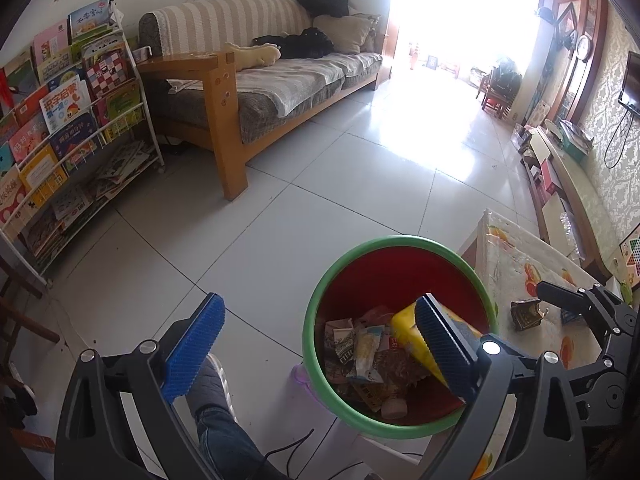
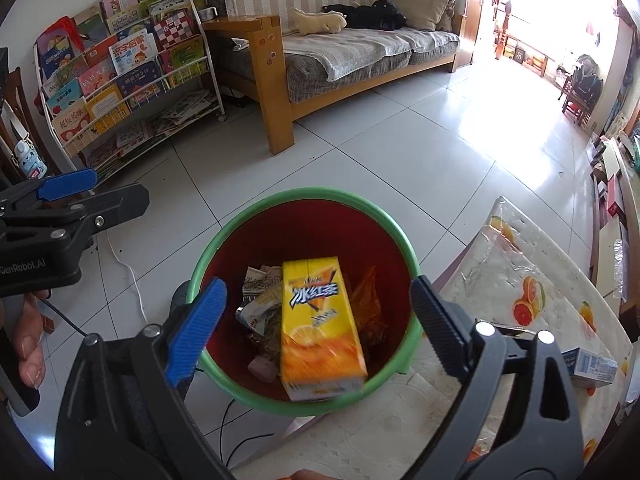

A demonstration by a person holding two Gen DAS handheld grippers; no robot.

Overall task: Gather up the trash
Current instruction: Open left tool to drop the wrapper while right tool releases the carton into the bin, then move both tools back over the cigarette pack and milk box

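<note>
Yellow drink carton blurred, untouched between the wide-open right gripper fingers, over the green-rimmed bin, left gripper open, empty, both tilted downward.

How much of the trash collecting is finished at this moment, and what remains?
Done: several wrappers already lie in the green-rimmed bin. In hand: nothing is gripped. The right tongs stand open above the bin, and the yellow tea carton, blurred, sits between the fingers without touching them, apparently dropping in. The left tongs are open and empty. Left: a crumpled brown carton and a small white box remain on the table.
</note>
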